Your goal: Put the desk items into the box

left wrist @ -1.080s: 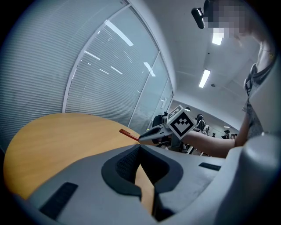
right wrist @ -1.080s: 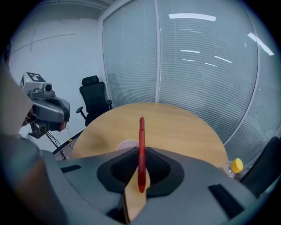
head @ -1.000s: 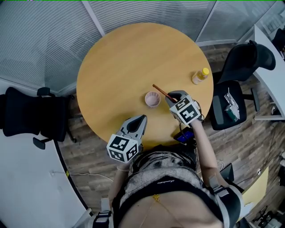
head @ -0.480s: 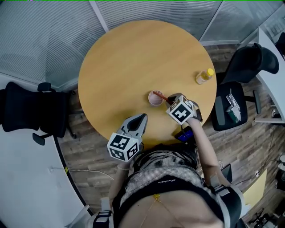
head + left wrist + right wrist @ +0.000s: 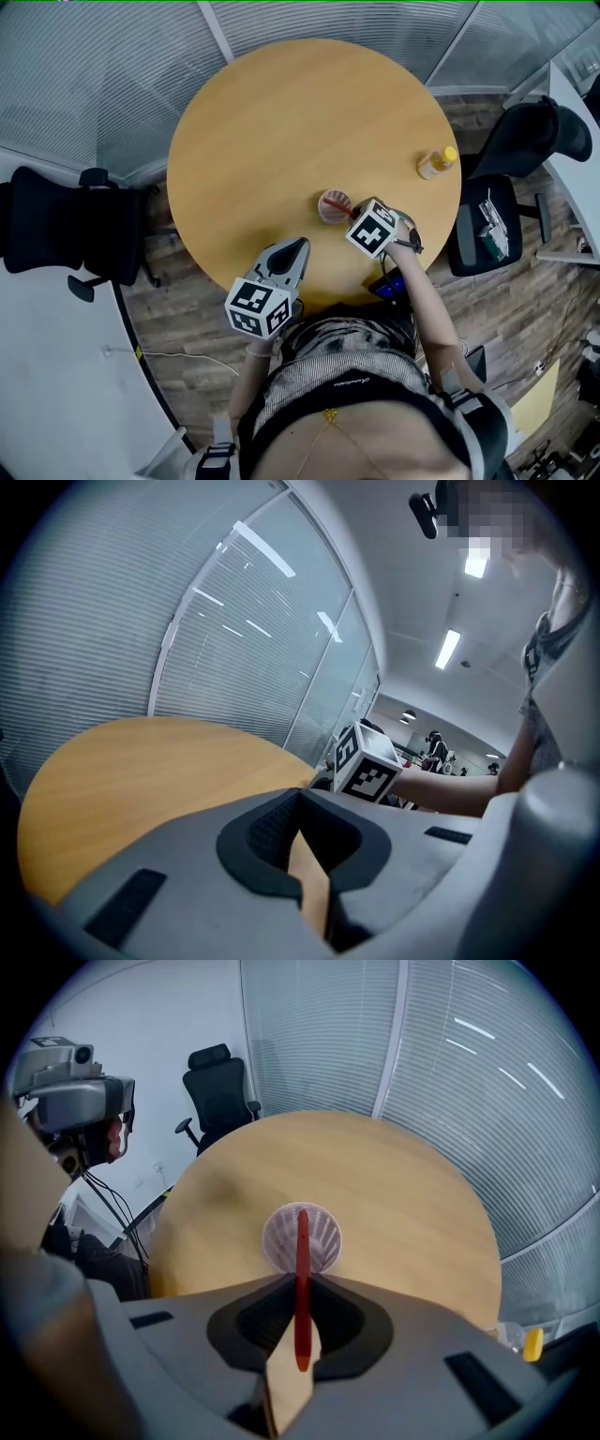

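Note:
A small pale mesh cup [image 5: 332, 203] [image 5: 323, 1237] stands on the round wooden table [image 5: 281, 122], near its front right. My right gripper [image 5: 355, 217] [image 5: 300, 1283] points steeply down just beside the cup and is shut on a red pen [image 5: 302, 1269] [image 5: 350, 211]. The pen's far end lies over the cup's mouth; whether it is inside I cannot tell. My left gripper [image 5: 298, 248] [image 5: 300, 797] hovers at the table's near edge, shut, with nothing between its jaws.
A small yellow-capped bottle [image 5: 436, 163] [image 5: 532, 1342] stands near the table's right edge. Black office chairs stand left [image 5: 66, 234] and right [image 5: 525, 141] of the table. Glass walls with blinds run behind it. No box is in view.
My right gripper has come down and tipped steeper with the red pen, whose far end swung from beyond the cup to over its mouth. The left gripper has stayed put.

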Tool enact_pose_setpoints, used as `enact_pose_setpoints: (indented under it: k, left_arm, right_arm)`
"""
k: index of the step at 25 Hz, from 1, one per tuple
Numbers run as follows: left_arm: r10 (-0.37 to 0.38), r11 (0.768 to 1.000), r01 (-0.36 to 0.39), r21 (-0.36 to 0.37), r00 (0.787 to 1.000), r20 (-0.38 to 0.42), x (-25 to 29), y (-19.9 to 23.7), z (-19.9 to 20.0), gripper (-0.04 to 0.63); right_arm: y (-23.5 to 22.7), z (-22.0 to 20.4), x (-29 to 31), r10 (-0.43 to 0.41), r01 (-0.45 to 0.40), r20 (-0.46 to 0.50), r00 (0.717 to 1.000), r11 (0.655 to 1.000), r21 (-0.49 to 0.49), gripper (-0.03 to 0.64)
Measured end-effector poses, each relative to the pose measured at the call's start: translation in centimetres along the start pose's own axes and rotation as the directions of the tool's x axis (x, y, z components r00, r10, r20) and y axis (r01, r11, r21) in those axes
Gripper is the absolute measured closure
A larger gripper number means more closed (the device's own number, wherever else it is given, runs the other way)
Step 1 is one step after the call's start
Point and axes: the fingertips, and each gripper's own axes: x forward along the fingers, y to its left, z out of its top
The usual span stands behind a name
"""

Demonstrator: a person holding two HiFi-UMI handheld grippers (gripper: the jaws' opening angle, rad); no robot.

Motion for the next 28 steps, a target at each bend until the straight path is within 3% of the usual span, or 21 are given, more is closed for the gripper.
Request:
enact_pose_setpoints:
  k: [10, 18, 28]
  left_arm:
    - [0.01, 1.0, -0.01, -0.009, 1.0, 0.0, -0.2, 1.2, 0.0, 0.598]
    - [0.005, 1.0, -0.005, -0.012, 1.0, -0.003, 0.3, 1.2, 0.0, 0.598]
    - [0.004, 1.0, -0.004, -0.017, 1.0, -0.005, 0.6, 1.3, 0.0, 0.598]
  right_arm:
    - [0.2, 0.6, 1.3, 0.013, -0.014, -0.042, 0.999, 1.0, -0.006, 0.555]
    - [0.6, 1.5, 1.3, 0.069, -0.07, 0.023, 0.997, 0.997, 0.023, 0.555]
    - [0.5, 2.5, 2.7, 0.058, -0.059, 0.057, 0.997, 0.998, 0.016, 0.555]
